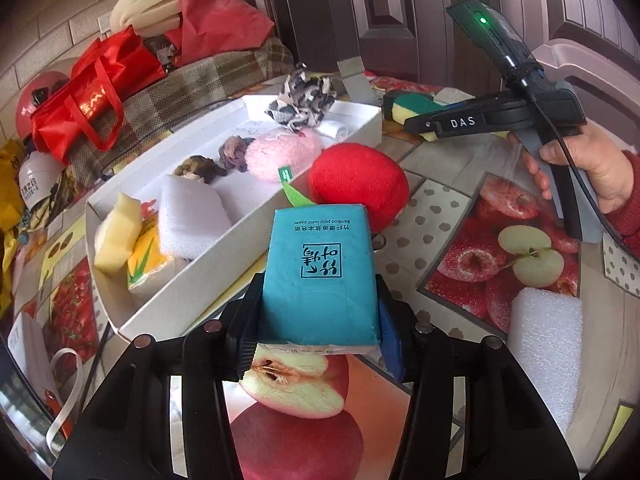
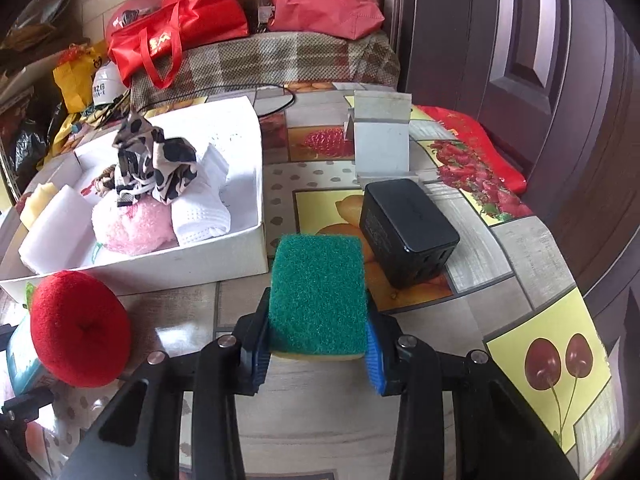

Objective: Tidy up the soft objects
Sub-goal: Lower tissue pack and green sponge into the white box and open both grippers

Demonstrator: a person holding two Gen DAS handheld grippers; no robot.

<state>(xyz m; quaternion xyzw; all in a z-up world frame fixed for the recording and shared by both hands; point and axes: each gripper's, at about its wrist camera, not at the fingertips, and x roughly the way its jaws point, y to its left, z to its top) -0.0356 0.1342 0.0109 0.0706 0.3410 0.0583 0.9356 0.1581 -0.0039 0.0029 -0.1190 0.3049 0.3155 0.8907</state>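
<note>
The long white cardboard box (image 1: 224,264) on the fruit-print table (image 1: 452,216) is already stocked with foam, sponges, cloths and a pink plush. The round red plush apple (image 1: 358,184) and a white foam block (image 1: 544,344) are left outside, near right. The teal tissue pack (image 1: 320,276), printed "Bamboo pulp color paper", is clamped in the left claw (image 1: 318,320); the green scouring sponge (image 2: 318,300) is clamped in the right claw (image 2: 318,340), marked "DAS".

A shiny red shopping bag (image 2: 176,32) sat on a brown checked blanket (image 2: 280,60); a black plastic charger block (image 2: 408,236) lay on the fruit-picture tablecloth (image 2: 532,312), just beside a small grey metal stand (image 2: 382,140).
</note>
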